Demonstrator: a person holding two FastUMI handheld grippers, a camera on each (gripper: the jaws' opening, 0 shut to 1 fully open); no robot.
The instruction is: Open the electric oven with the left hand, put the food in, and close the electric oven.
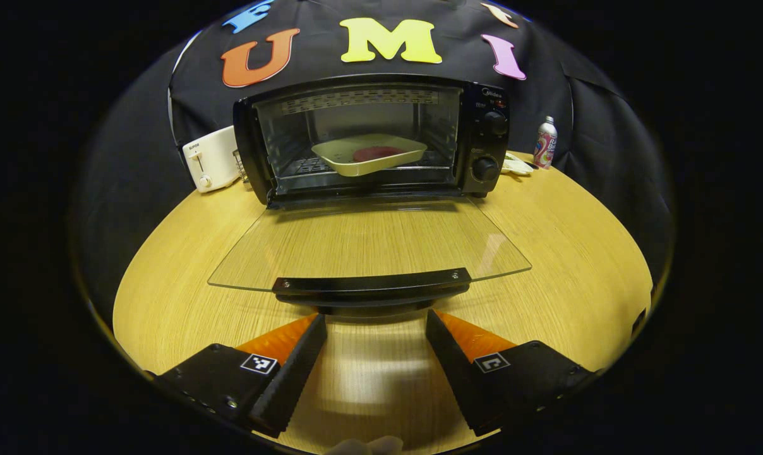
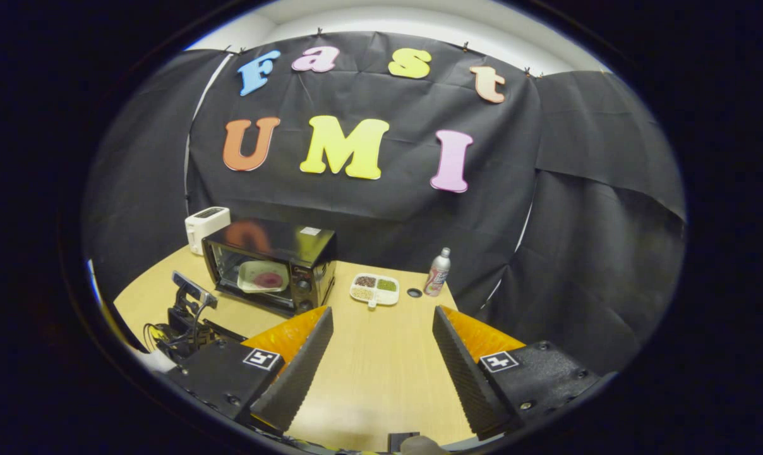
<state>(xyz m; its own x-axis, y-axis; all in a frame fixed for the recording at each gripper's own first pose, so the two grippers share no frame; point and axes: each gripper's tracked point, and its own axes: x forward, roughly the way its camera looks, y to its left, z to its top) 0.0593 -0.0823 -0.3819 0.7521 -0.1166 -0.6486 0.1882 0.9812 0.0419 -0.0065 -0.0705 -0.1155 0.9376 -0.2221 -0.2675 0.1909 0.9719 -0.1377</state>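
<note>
The left gripper [image 1: 376, 328] has its jaws spread wide and holds nothing. Directly ahead of its fingertips lies the door handle [image 1: 372, 285] of the lowered glass door [image 1: 369, 243]; contact with the handle cannot be confirmed. Beyond the door, the electric oven [image 1: 372, 142] stands open with the tray [image 1: 369, 153] of food [image 1: 377, 153] on its rack. Opening and loading appear complete; closing remains. The right gripper [image 2: 381, 322] is also wide and empty, well back from the oven, which sits ahead and to its left.
</note>
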